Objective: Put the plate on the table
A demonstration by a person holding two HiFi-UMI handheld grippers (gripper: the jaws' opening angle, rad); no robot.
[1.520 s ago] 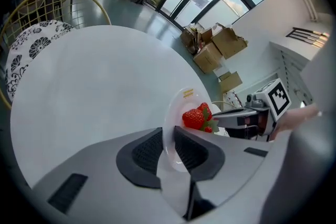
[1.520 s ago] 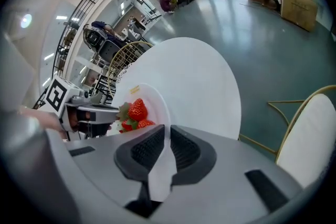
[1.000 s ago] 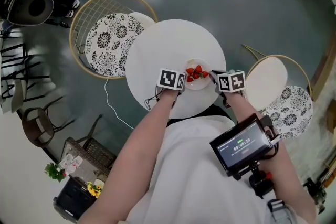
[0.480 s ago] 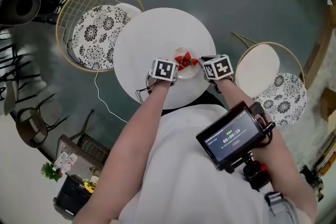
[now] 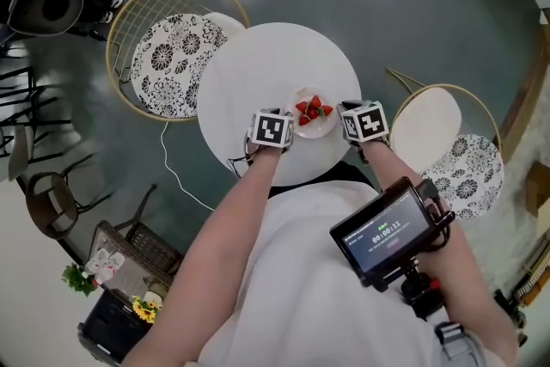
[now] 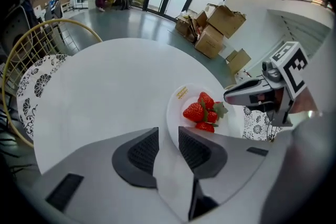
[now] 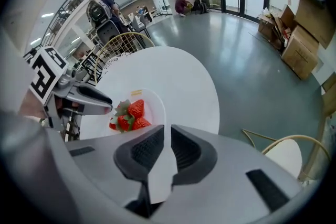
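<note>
1. Two grippers share one load: left gripper and right gripper flank a white plate at centre frame in head view.
2. Left gripper view: left gripper jaws are drawn in on the plate rim. The white edge fills the narrow gap btwn the ribbed pads, low centre.
3. Right gripper view: right gripper is likewise clamped on the opposite rim of the plate, w/ the edge pinched btwn its pads.
4. Plate sits level over the near part of the round white table. Can't tell if it touches the top or hangs just above.
5. Strawberries are heaped mid-plate, red w/ green tops. A small yellowish label sits near the far rim.
6. Each gripper view shows the other gripper's tip across the plate: right-centre, left-centre.
7. Wire chair w/ patterned cushion is at upper left, touching the table edge. Second chair is at right.
8. Cardboard boxes are upper centre-right in left gripper view.
9. Small screen is at the person's chest, lower right in head view.
</note>
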